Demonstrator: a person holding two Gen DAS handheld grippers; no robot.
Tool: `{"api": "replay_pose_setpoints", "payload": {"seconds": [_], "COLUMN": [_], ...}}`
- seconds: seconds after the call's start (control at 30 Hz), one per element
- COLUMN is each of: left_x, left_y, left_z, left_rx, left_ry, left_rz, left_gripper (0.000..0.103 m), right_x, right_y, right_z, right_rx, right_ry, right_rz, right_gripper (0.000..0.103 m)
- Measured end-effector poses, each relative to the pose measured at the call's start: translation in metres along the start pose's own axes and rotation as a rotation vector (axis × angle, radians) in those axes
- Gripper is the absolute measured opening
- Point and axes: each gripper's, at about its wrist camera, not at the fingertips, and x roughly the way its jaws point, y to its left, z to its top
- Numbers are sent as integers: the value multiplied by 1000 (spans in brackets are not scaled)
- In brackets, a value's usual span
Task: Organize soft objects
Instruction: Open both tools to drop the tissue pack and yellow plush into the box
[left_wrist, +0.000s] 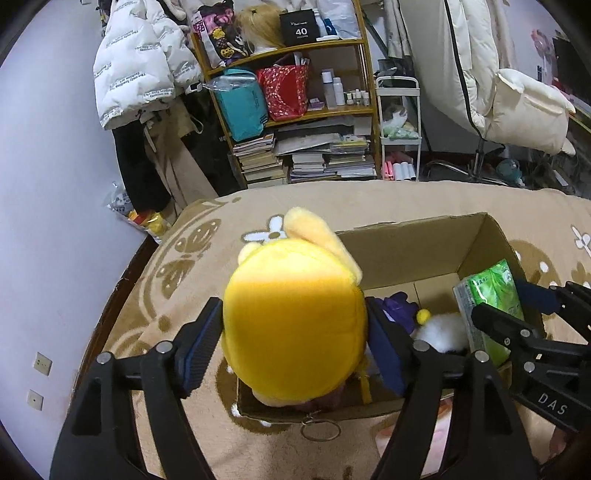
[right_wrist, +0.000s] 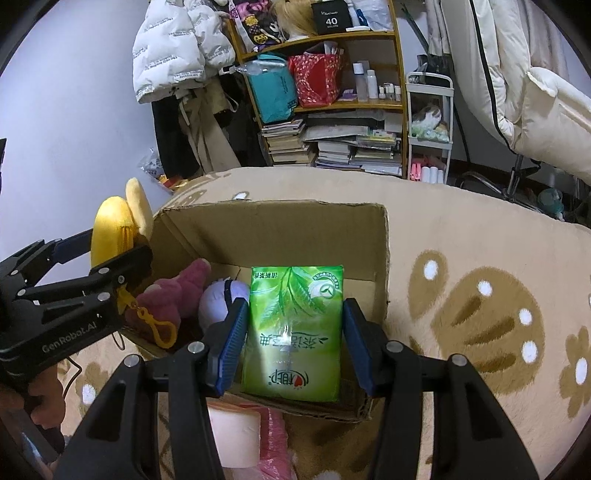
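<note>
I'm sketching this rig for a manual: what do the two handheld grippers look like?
Both are black plastic with silver bolts and two long fingers tipped with ribbed blue pads. The left gripper carries white "GenRobot.AI" lettering on its side; the right gripper shows white letters "DAS". No cables or sleeves are visible.

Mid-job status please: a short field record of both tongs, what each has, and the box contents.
left tongs: around yellow plush, at box's left end; pad contact unclear
right tongs: shut on green tissue pack, upright inside box
cardboard box: open, on patterned blanket
already inside: pink plush, pale round plush
</note>
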Motion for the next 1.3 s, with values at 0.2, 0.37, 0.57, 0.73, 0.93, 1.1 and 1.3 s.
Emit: {"api": "replay_pose_setpoints", "payload": {"seconds": [0.2, 0.37, 0.57, 0.73, 0.93, 1.1, 1.3], "left_x": [-3, -3, -1, -1, -9, -22, -43], "left_y": [-4, -7, -5, -1, 6, 15, 25], "left_z": [-1, -2, -1, 0, 3, 2, -7], "left_rx": [36, 52, 45, 28, 13, 10, -29], "left_ry": [-15, -14, -3, -7, -5, 17, 45], "left_rz": [25, 37, 33, 32, 31, 52, 51], "left_gripper": [83, 86, 86, 95, 96, 96, 97], "right_x": [1, 3, 3, 2, -8, -24, -48], "right_y": [1, 3, 3, 3, 2, 0, -2], "right_z": [-1, 0, -1, -1, -3, -1, -7], "right_rx": [-5, -9, -10, -12, -12, 15, 28], "right_ry": [8, 14, 12, 14, 6, 7, 1], "right_rz": [-8, -4, 3, 4, -2, 2, -5], "right_gripper": [56, 61, 65, 68, 80, 90, 91]}}
